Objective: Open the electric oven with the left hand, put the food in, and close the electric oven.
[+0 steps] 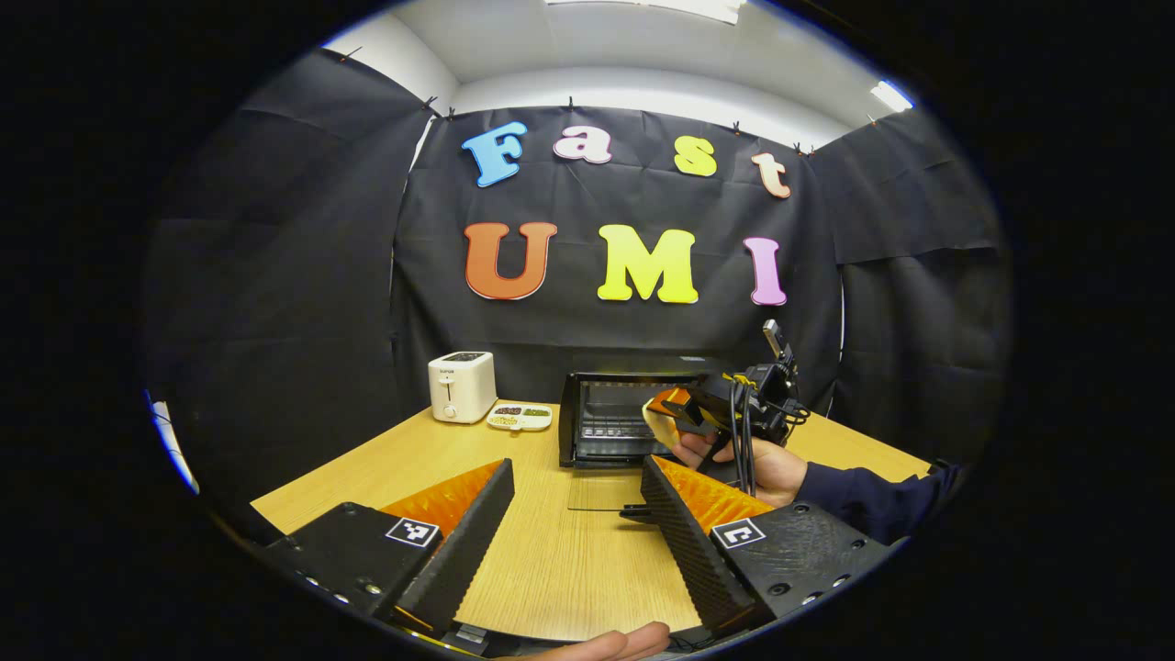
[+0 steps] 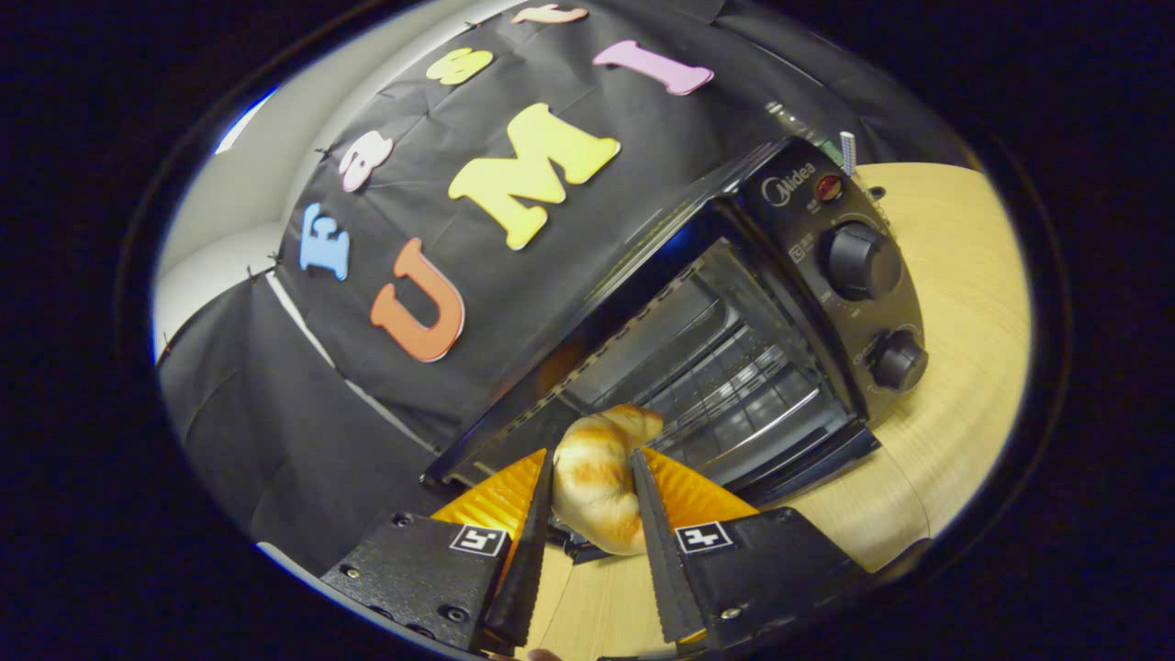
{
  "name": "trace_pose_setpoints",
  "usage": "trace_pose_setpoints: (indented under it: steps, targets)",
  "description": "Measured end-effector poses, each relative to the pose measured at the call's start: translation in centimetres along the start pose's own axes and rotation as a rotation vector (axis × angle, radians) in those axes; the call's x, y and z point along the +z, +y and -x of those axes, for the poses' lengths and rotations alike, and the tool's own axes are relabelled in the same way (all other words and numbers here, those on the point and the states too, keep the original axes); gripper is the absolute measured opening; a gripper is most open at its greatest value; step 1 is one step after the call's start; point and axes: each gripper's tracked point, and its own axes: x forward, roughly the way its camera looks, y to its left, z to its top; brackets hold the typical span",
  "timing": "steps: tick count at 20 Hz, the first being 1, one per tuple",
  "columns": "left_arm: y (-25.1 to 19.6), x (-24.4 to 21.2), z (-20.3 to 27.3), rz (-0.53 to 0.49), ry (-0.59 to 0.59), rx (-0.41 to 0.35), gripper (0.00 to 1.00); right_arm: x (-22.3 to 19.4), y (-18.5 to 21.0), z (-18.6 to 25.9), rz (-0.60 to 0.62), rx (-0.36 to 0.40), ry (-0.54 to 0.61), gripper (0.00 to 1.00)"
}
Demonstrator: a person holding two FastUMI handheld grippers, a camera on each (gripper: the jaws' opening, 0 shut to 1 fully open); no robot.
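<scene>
A light wood-grain table (image 1: 551,551) fills the booth's floor of view, hemmed by black cloth walls with a white ceiling and strip lights above. Toward the back, the electric oven (image 1: 610,418) sits with its glass door (image 1: 601,491) dropped flat onto the tabletop, the wire rack inside exposed. To its left stand a white toaster (image 1: 462,386) and, just beside it, a small divided snack tray (image 1: 520,417).

In the left gripper view, the left gripper (image 1: 576,514) hangs low over the near table with its jaws spread wide and nothing between them — the door's handle lies just beyond its right finger.

The right gripper (image 1: 684,413), carried by a hand (image 1: 748,468) in a dark sleeve, hovers at the oven's mouth. In the right gripper view, the right gripper (image 2: 592,514) is tilted, both fingers pressing on a golden croissant (image 2: 597,482), which sits just in front of the open cavity. The oven's control panel with two knobs (image 2: 858,262) lies to the right.
</scene>
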Motion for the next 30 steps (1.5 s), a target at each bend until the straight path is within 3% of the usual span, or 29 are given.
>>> trace_pose_setpoints:
  steps: [4,7,11,13,14,16,17,22,28,30]
  targets:
    - [0.2,-0.8,-1.0,0.001,0.022,-0.001,0.92,1.4,-2.2,-3.2,0.071,-0.107,-0.099,0.51]
    - [0.5,-1.6,-1.4,-0.008,0.047,0.013,0.92,2.0,-2.1,-4.6,0.177,-0.130,-0.142,0.51]
    - [0.6,-2.5,-1.7,-0.004,0.069,0.013,0.92,1.2,-1.8,-6.3,0.282,-0.121,-0.106,0.51]
    - [0.6,-2.7,-1.9,0.000,0.081,0.018,0.92,0.7,-1.2,-5.9,0.299,-0.091,-0.086,0.54]
    - [0.6,-2.9,-1.9,-0.002,0.083,0.022,0.92,0.6,-0.6,-5.6,0.305,-0.063,-0.083,0.60]
    - [0.3,-3.1,-1.8,-0.010,0.092,0.028,0.92,0.6,-0.8,-4.4,0.339,-0.069,-0.079,0.87]
    - [0.1,-3.2,-1.8,-0.015,0.096,0.030,0.92,0.5,-1.0,-3.8,0.356,-0.075,-0.077,0.93]
    - [-1.7,-3.4,-1.1,-0.023,0.095,0.008,0.92,0.7,0.7,2.2,0.439,-0.004,-0.088,0.93]
    - [-4.1,-5.9,-1.1,0.037,0.148,-0.041,0.92,2.1,1.2,11.9,0.534,0.051,-0.090,0.94]
    - [-4.7,-6.9,-1.8,0.037,0.174,-0.048,0.92,4.1,1.1,15.2,0.557,0.061,-0.149,0.96]
